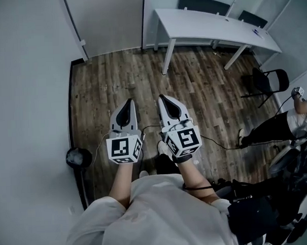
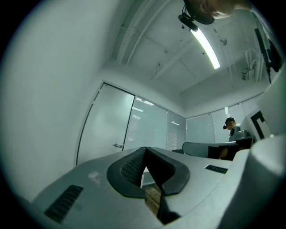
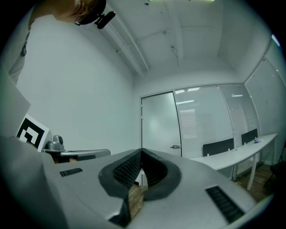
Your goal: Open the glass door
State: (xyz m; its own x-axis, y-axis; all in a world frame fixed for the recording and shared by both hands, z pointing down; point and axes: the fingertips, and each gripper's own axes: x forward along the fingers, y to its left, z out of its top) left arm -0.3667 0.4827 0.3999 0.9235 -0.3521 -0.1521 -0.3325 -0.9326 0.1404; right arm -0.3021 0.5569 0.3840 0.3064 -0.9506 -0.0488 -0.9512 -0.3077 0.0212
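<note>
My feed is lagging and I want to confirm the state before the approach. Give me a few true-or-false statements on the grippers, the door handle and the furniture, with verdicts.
1. The left gripper and the right gripper are both shut and empty. True.
2. The right gripper grips the door handle. False: the handle is ahead of it, untouched.
3. A white table stands to the right of the glass door. True.
4. A black folding chair stands between the grippers and the door. False: it stands off to the right, near the table's end.
</note>
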